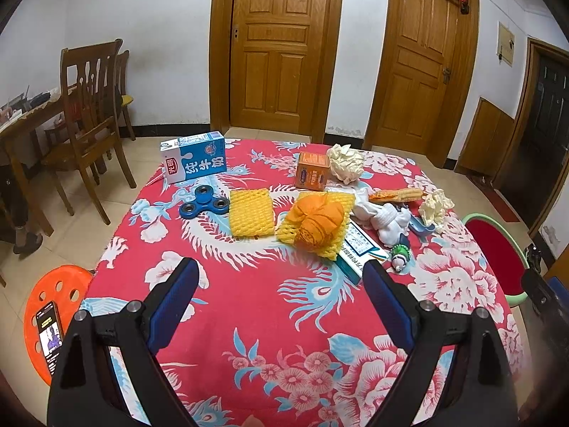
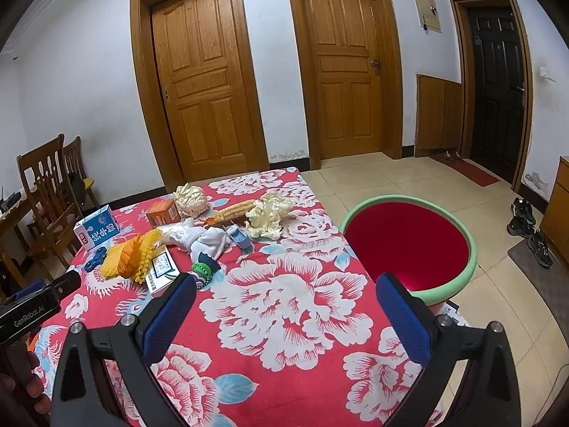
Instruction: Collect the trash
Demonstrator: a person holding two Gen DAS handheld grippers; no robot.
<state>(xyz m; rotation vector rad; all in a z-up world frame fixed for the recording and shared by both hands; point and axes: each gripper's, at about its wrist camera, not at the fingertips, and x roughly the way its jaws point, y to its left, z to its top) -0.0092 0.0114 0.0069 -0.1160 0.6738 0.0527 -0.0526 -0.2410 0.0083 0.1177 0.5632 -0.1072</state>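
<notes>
Counter [image 1: 249, 302] clutter, uncollected.
Both grippers, left gripper [image 1: 281, 277] and right gripper [image 2: 284, 293], hover with fingers apart and empty; red basin [image 2: 409, 245] beside the counter likely receives trash.

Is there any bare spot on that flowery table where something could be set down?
Yes: the near half of the tablecloth, from the yellow foam net down to the open left gripper, is bare. The far half is crowded, from the milk carton across to the crumpled paper.

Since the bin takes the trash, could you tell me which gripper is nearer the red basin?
Right. The right gripper hovers beside the red basin; the left gripper sits farther across the table.
</notes>
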